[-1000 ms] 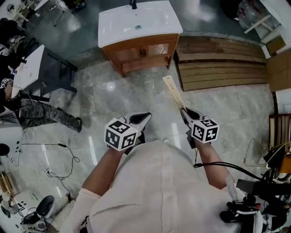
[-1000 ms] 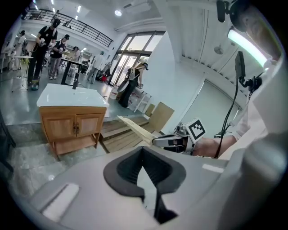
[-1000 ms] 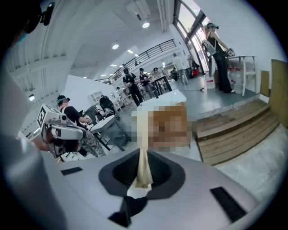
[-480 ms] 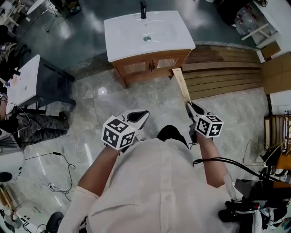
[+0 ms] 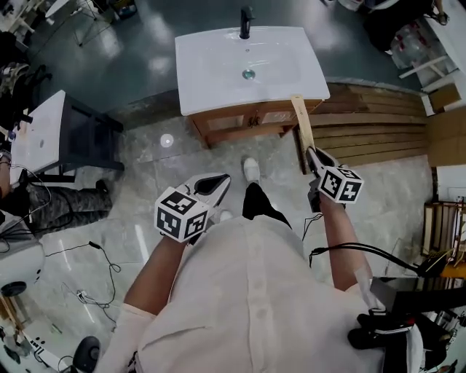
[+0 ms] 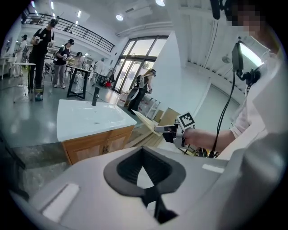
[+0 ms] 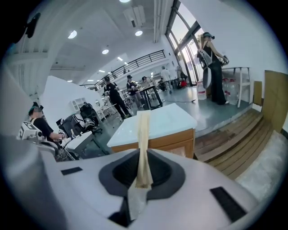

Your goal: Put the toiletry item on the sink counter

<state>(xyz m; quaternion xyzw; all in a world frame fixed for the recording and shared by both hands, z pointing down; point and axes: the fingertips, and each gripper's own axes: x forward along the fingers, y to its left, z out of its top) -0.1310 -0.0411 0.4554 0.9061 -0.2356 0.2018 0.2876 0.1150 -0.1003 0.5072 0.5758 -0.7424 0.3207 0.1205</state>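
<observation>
A long, thin, pale flat toiletry package [image 5: 301, 124] sticks forward out of my right gripper [image 5: 314, 154], whose jaws are shut on its near end. Its far tip lies over the front right corner of the white sink counter [image 5: 211, 80] in the head view. The right gripper view shows the package [image 7: 143, 148] standing upright between the jaws, with the counter [image 7: 166, 121] beyond. My left gripper [image 5: 217, 183] is shut and holds nothing, lower left of the vanity. In the left gripper view the counter [image 6: 76, 119] is ahead and the package [image 6: 146, 121] is to the right.
A black faucet [image 5: 246, 22] stands at the counter's back edge. Wooden planks [image 5: 364, 124] lie on the floor right of the vanity. A dark table with a white top [image 5: 44, 127] and a person's legs [image 5: 58, 193] are at left. Cables [image 5: 102, 240] trail over the floor.
The vanity has come closer and lower in the head view. The package's tip, earlier over the floor, now overlaps the counter's front right corner. Both grippers keep their state.
</observation>
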